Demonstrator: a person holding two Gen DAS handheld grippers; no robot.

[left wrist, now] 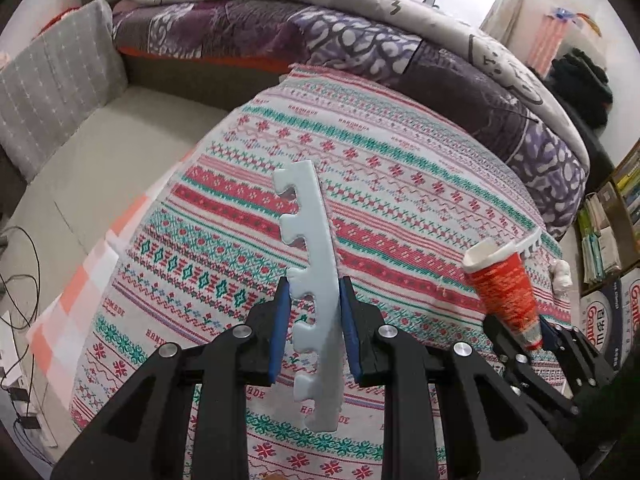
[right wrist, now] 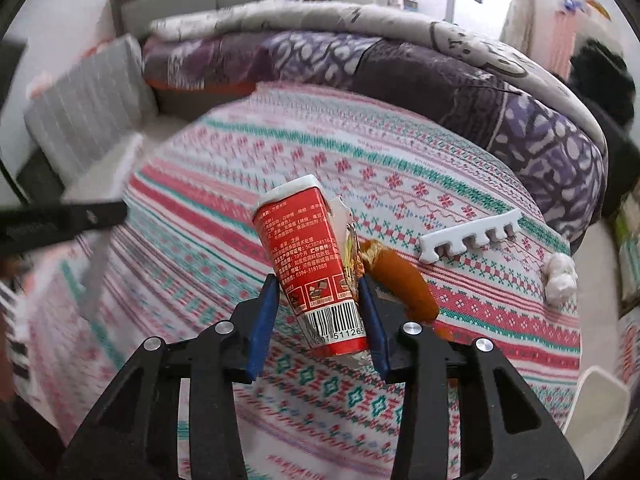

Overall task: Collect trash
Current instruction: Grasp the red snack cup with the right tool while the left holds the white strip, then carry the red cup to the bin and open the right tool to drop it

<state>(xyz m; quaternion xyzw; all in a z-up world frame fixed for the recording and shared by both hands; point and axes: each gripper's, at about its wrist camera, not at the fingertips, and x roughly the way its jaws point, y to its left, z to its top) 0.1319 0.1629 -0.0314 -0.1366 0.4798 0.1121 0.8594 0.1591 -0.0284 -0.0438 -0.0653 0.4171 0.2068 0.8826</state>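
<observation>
Foam strip (left wrist: 316, 292) clamped upright, L tongs (left wrist: 314, 312); R tongs (right wrist: 320, 304) grip red cup (right wrist: 310, 268), prob. crushed.

Both wrist cameras look forward along their claws, close above the patterned bedspread (left wrist: 400, 168), facing the headboard end, sharing the folded quilt (right wrist: 400, 60) behind.

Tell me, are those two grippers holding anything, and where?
Yes. The left gripper clamps a white notched foam strip near its middle; the right gripper clamps a crushed red paper cup by its lower half.
</observation>
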